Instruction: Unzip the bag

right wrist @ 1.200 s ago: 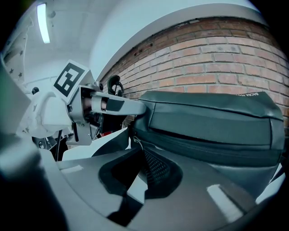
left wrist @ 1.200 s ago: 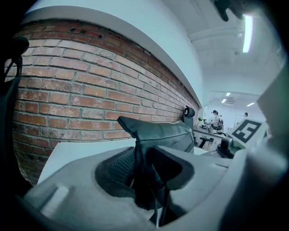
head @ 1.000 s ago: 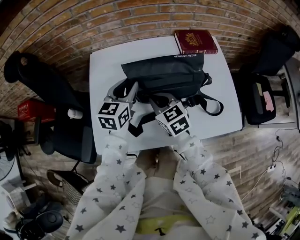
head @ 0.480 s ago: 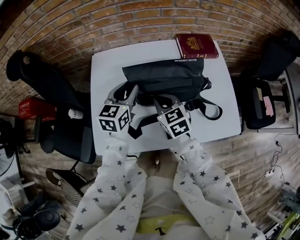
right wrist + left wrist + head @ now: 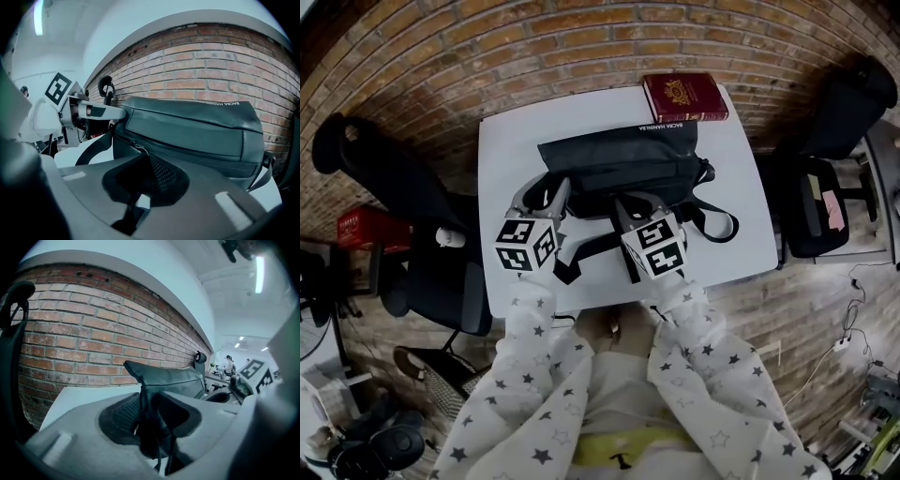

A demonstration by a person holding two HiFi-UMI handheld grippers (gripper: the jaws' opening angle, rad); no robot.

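Note:
A black bag point(image 5: 619, 164) lies across the white table point(image 5: 508, 141), its zip line facing me. My left gripper point(image 5: 540, 194) is at the bag's left end. In the left gripper view a fold of the bag point(image 5: 171, 379) is pinched in the left gripper point(image 5: 147, 418). My right gripper point(image 5: 638, 202) is at the bag's front middle. In the right gripper view the small zipper pull point(image 5: 135, 146) runs from the bag point(image 5: 197, 126) into the right gripper point(image 5: 141, 174), which is nearly closed on it.
A maroon book point(image 5: 686, 97) lies at the table's back right, touching the bag's far edge. The bag's strap point(image 5: 719, 221) loops out to the right on the table. Black office chairs stand to the left point(image 5: 403, 187) and to the right point(image 5: 825, 192).
Only the head view shifts a little. Both grippers keep their places and their hold on the bag.

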